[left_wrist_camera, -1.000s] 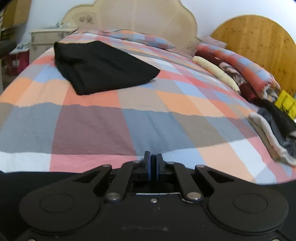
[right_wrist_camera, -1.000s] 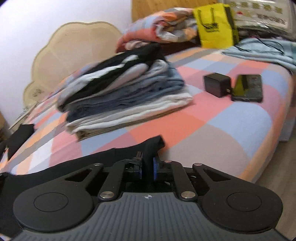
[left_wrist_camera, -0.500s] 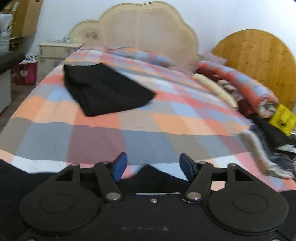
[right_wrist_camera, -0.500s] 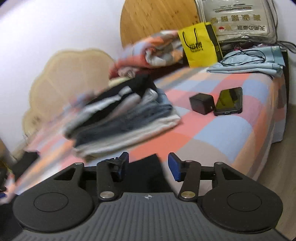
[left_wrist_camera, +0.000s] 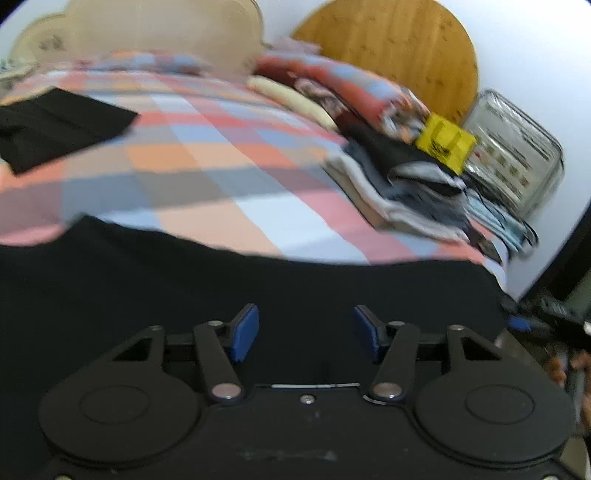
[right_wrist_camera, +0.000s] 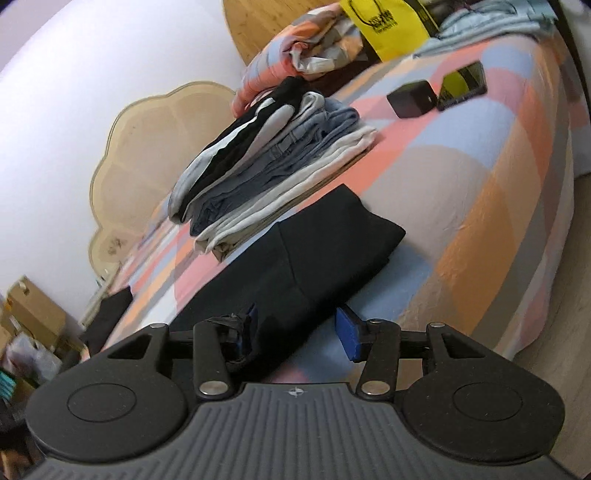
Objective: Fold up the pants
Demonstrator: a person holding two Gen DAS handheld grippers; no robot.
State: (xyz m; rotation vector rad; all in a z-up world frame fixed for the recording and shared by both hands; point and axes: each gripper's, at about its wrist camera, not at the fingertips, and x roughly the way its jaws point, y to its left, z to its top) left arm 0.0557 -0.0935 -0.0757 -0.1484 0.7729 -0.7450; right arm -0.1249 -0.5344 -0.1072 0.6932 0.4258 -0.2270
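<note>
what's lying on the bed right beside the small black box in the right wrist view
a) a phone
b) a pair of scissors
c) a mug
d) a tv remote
a: a dark, flat phone with a reflective screen lies on the checked bedcover, right next to the small black box.

Matt black cloth pants (right_wrist_camera: 295, 266) lie on a checked cotton-like bedspread (right_wrist_camera: 480, 177). Upper right, a glossy yellow bag (right_wrist_camera: 388, 26); upper centre, a grained wooden round board (left_wrist_camera: 399, 48).
</note>
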